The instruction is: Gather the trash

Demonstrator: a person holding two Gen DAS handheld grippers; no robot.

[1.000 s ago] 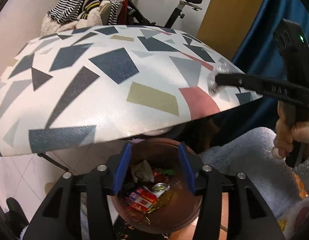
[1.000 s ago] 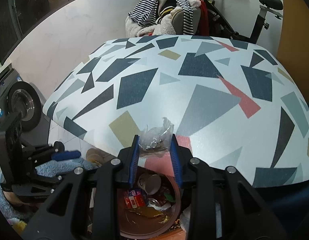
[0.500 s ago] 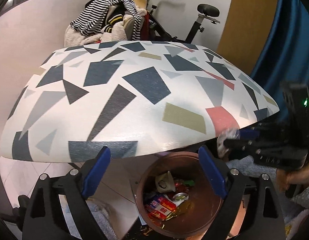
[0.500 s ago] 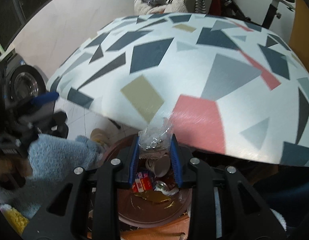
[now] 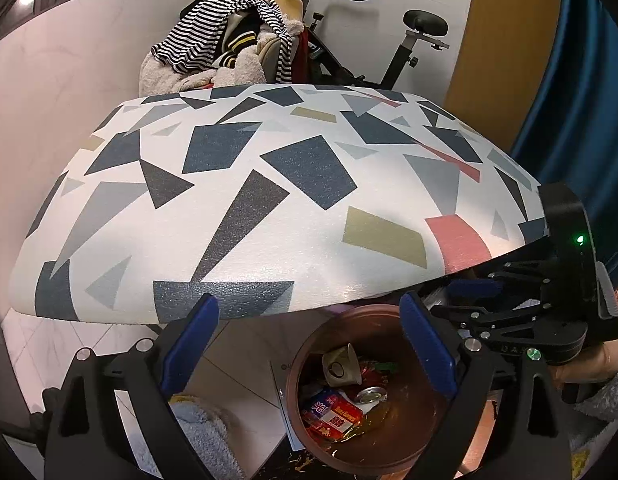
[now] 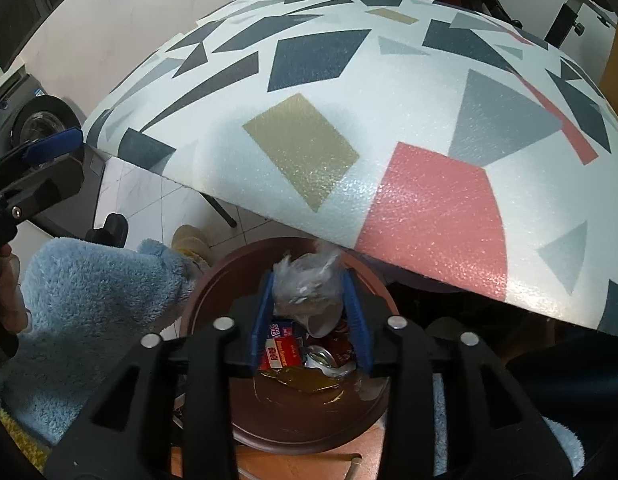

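A round brown bin [image 5: 389, 314] [image 6: 213, 280] stands on the floor under the table's near edge. It holds a paper cup [image 5: 341, 366], a crushed can [image 5: 371, 394] and a red and white packet [image 5: 333, 416]. My right gripper [image 6: 307, 280] hangs straight over the bin. Its jaws are opening, and a crumpled clear plastic wrapper [image 6: 305, 284] still spans the gap and touches both blue pads. In the left wrist view the right gripper [image 5: 457, 296] reaches in from the right. My left gripper [image 5: 309, 304] [image 6: 41, 168] stands wide open with nothing between its fingers, back from the bin.
The table [image 5: 269, 200] [image 6: 389, 100] with a geometric patterned top overhangs part of the bin. Fluffy blue fabric [image 6: 89, 300] lies left of the bin. A chair piled with clothes [image 5: 229, 52] and an exercise bike [image 5: 409, 40] stand behind the table.
The right gripper came down from the table's edge to just over the bin with the wrapper, and its jaws widened a little. The left gripper opened wide and drew up and back.
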